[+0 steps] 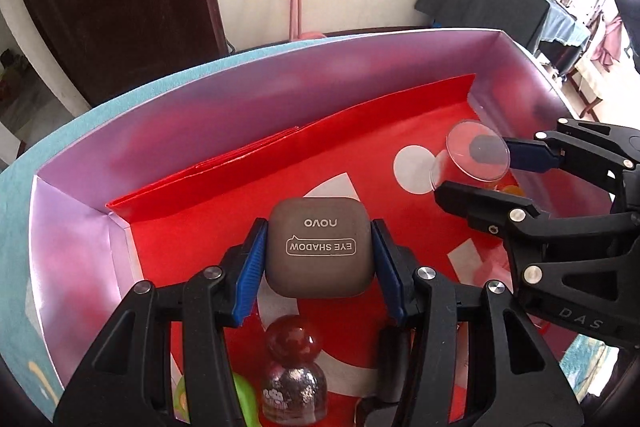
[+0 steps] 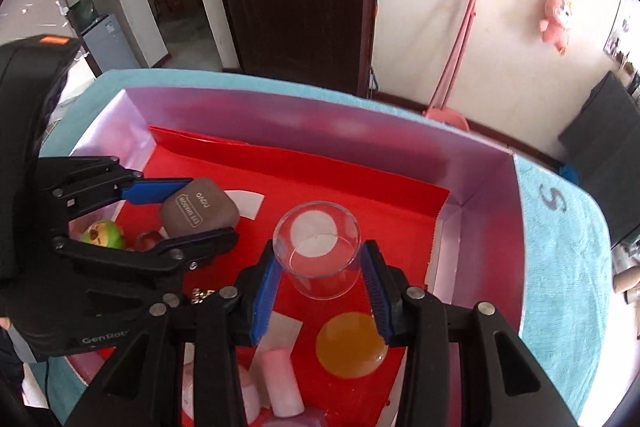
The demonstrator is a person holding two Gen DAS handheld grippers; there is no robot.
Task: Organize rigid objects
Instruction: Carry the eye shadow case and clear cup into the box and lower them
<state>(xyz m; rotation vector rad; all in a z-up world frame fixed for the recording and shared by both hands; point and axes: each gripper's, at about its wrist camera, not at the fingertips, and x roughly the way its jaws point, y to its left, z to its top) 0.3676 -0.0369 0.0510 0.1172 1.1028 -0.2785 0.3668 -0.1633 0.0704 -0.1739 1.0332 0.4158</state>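
Blue-padded left gripper (image 1: 318, 267) fills the left wrist view, jaws clamped on the grey-brown rounded-square plastic eye shadow case (image 1: 320, 247). Case hangs over the red-lined cardboard box (image 1: 72, 203), flat face to camera, lettering upside down, near-square so no real long axis. Below it stands a small glitter bottle with a red ball cap (image 1: 294, 371). Right wrist view: my right gripper (image 2: 320, 291) is clamped on the clear plastic cup (image 2: 318, 251), mouth facing the camera, axis along my fingers, over the box floor near an orange translucent disc (image 2: 350, 345). I judge this the carry-to-place step; next comes lowering each onto bare red floor, then releasing.
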